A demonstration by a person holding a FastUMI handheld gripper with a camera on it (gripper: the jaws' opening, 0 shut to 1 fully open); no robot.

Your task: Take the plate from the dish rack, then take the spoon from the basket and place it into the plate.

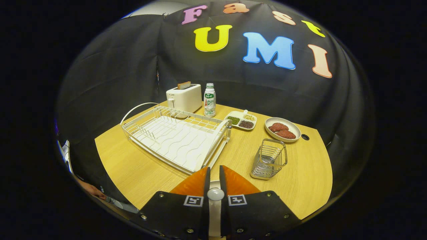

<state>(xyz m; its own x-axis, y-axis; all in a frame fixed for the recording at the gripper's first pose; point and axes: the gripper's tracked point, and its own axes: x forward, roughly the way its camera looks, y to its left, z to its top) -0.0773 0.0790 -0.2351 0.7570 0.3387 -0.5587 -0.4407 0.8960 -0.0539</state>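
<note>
The wooden table [140,166] carries a dish rack [173,136], toaster [185,97], bottle [209,100], divided dish [241,120], bowl [283,129] and wire basket [269,159].

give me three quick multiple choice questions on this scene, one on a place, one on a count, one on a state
1. The bottle stands:
A) beside the toaster
B) in the wire basket
C) on the dish rack

2. Brown patties on the round plate:
A) one
B) two
C) four

3. The jaws of the gripper are:
A) wide open
B) nearly together, with a white thing between them
C) clamped on the bottle

Answers: A, it stands next to the toaster at the table's back; B, two lie side by side; B, only a narrow gap shows, and the white thing sits in it.
</note>
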